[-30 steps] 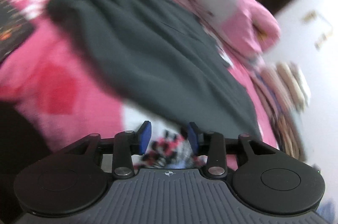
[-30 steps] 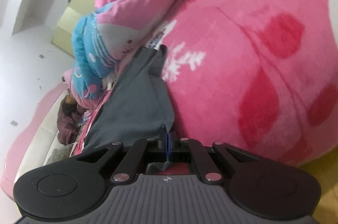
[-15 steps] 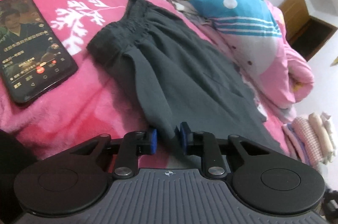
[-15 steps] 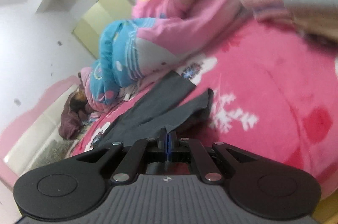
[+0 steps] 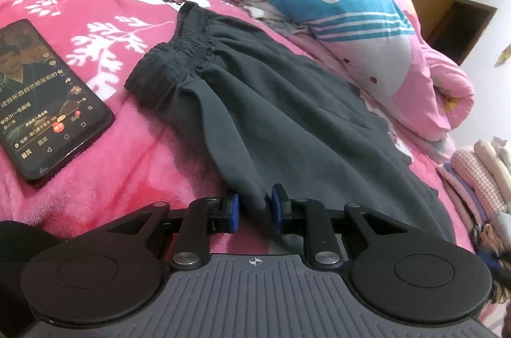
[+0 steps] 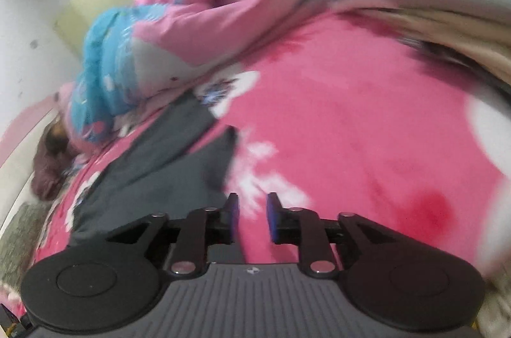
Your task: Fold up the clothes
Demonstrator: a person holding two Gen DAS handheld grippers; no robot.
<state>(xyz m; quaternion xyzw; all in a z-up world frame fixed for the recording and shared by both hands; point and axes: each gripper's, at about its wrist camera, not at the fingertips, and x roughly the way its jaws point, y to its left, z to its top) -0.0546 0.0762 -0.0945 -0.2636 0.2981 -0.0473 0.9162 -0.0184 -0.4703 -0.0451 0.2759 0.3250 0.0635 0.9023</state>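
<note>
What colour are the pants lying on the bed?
Dark charcoal grey, plain, with a gathered elastic waistband. The pants show best in the left wrist view.

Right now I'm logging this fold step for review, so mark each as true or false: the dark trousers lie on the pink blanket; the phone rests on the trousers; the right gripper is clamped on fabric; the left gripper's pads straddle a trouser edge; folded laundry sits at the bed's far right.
1. The dark trousers lie on the pink blanket. True.
2. The phone rests on the trousers. False: it lies on the blanket beside the waistband, apart from it.
3. The right gripper is clamped on fabric. False: it is open, with only blanket between its pads.
4. The left gripper straddles a trouser edge. True, pads not closed.
5. Folded laundry sits at the far right. True.
</note>
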